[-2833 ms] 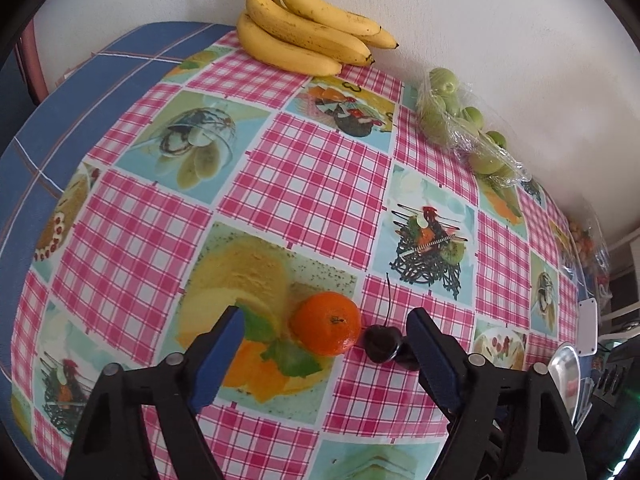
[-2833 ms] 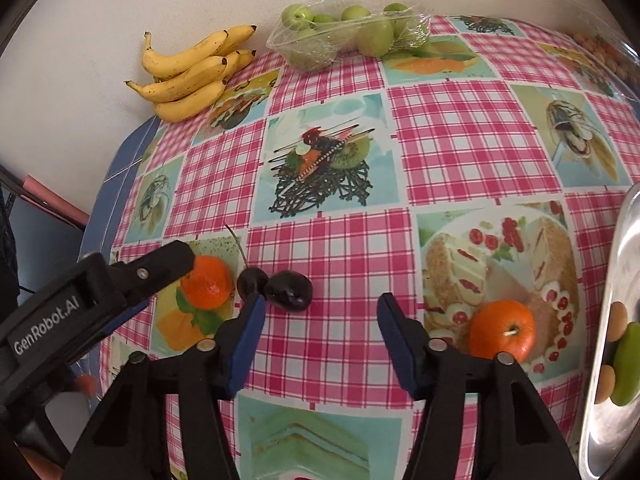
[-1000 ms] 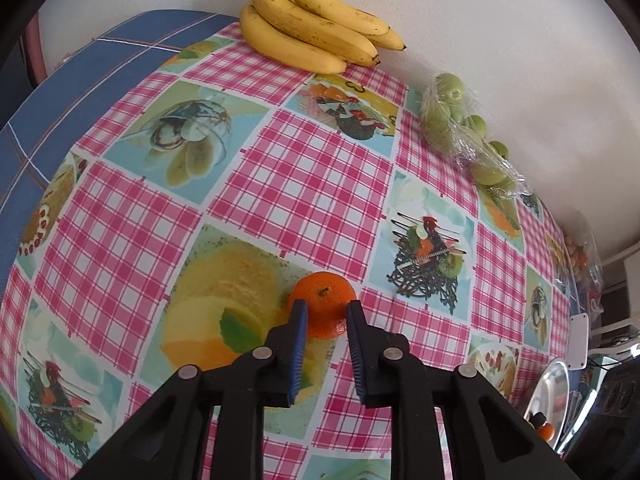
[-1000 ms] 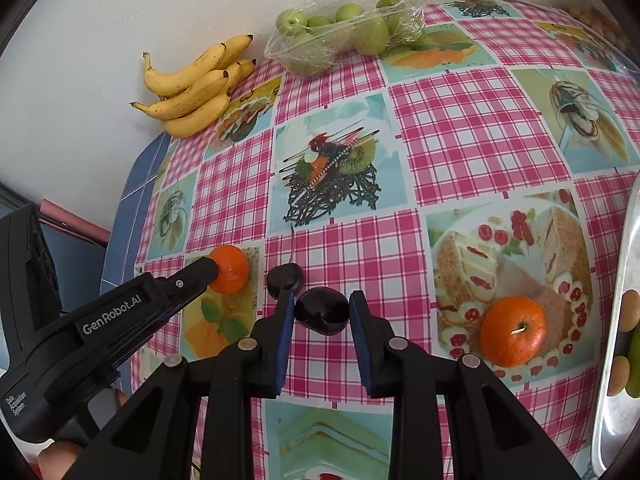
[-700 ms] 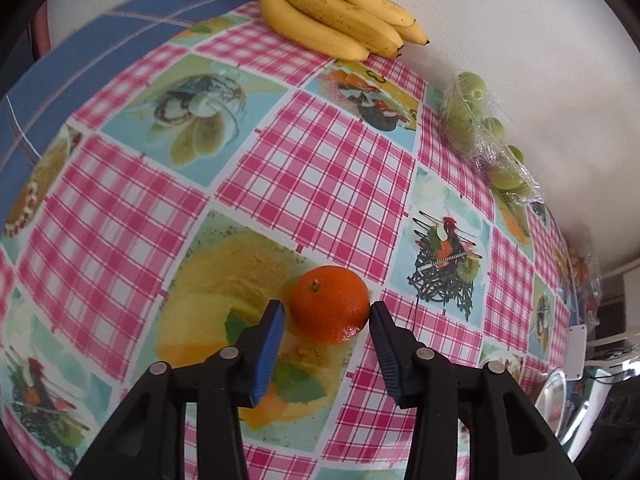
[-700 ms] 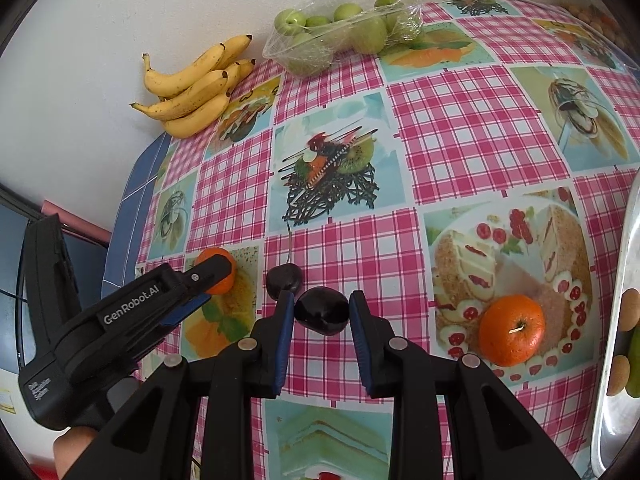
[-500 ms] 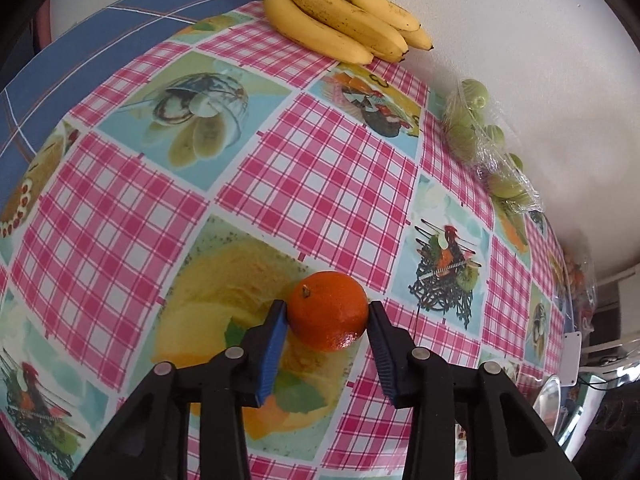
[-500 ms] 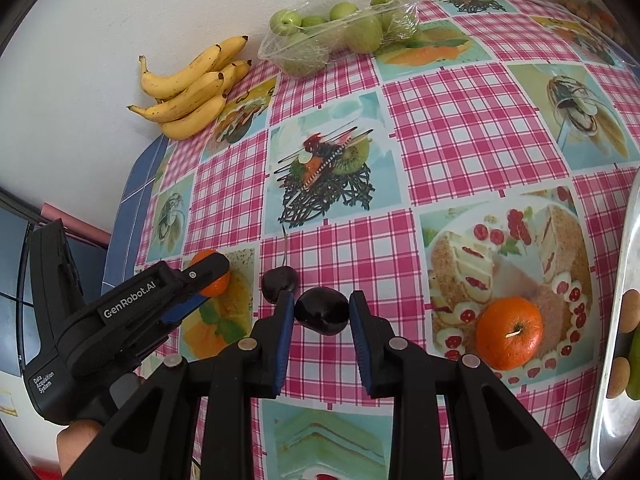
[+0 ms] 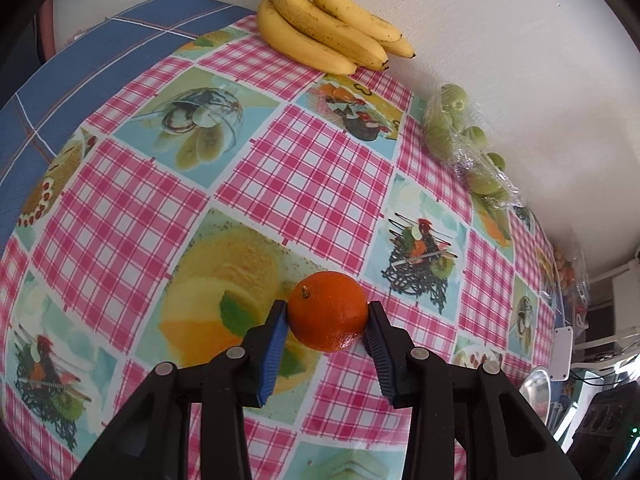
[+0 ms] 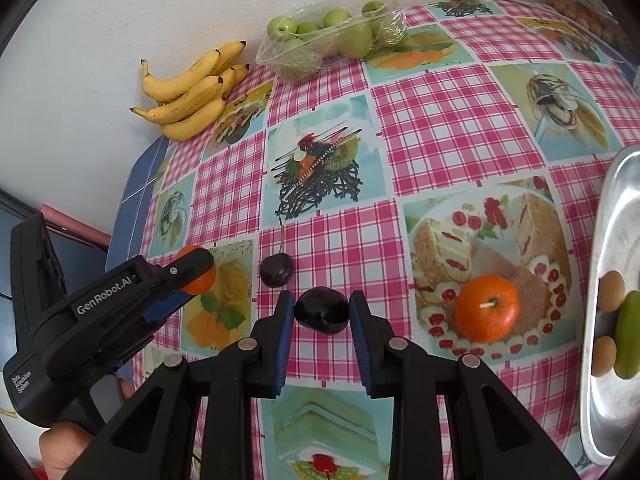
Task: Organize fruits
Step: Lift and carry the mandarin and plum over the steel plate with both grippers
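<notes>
Mandarin clamped in left hand-held gripper, above bench; plum beside it gripped by right hand-held gripper; cherry between; second mandarin beyond plum, near tray

clear: tablecloth middle | blocked: bananas, bagged green fruit at wall; tray right

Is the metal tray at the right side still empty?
No, the metal tray already holds two small brown fruits and a green fruit.
</notes>
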`<state>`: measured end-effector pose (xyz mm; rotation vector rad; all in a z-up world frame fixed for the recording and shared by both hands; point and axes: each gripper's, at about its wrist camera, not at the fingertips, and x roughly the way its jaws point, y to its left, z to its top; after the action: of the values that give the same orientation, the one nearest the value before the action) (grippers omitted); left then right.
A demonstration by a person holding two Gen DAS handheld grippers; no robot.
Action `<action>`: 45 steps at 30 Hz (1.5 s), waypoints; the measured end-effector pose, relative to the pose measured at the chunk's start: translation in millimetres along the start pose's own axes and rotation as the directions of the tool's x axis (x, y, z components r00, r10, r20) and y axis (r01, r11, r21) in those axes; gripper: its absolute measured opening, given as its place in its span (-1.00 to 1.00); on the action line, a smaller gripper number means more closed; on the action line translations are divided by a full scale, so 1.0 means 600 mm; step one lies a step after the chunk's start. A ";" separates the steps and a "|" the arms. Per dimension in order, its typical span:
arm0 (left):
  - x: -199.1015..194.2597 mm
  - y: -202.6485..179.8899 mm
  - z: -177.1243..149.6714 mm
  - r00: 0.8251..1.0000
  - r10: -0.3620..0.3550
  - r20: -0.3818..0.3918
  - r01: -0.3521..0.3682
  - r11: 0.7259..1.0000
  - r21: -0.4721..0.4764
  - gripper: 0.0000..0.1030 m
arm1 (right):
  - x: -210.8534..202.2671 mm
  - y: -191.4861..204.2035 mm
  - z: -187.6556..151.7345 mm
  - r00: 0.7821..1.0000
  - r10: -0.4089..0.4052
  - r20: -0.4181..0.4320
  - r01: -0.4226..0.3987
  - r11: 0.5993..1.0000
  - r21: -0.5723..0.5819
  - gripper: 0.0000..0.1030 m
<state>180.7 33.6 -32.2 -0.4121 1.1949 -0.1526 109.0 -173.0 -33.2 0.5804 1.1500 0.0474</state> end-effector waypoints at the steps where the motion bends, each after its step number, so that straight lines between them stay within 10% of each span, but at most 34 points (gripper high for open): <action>1: -0.006 -0.003 -0.005 1.000 -0.002 0.004 0.002 1.000 0.001 -0.18 | -0.006 -0.001 -0.004 1.000 -0.003 0.003 0.003 1.000 -0.001 -0.43; 30: -0.031 -0.154 -0.116 1.000 0.006 0.022 -0.009 0.987 0.158 -0.18 | -0.137 -0.117 -0.010 0.993 -0.097 0.060 0.093 0.993 0.067 -0.43; 45: 0.003 -0.320 -0.207 0.996 -0.069 -0.051 0.083 0.920 0.382 -0.18 | -0.213 -0.252 -0.005 0.972 -0.209 0.112 0.186 0.965 0.187 -0.42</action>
<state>85.8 -171.4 3.3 -0.1095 1.1529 -0.4562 13.5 -342.3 4.7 0.6125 1.0852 -0.2628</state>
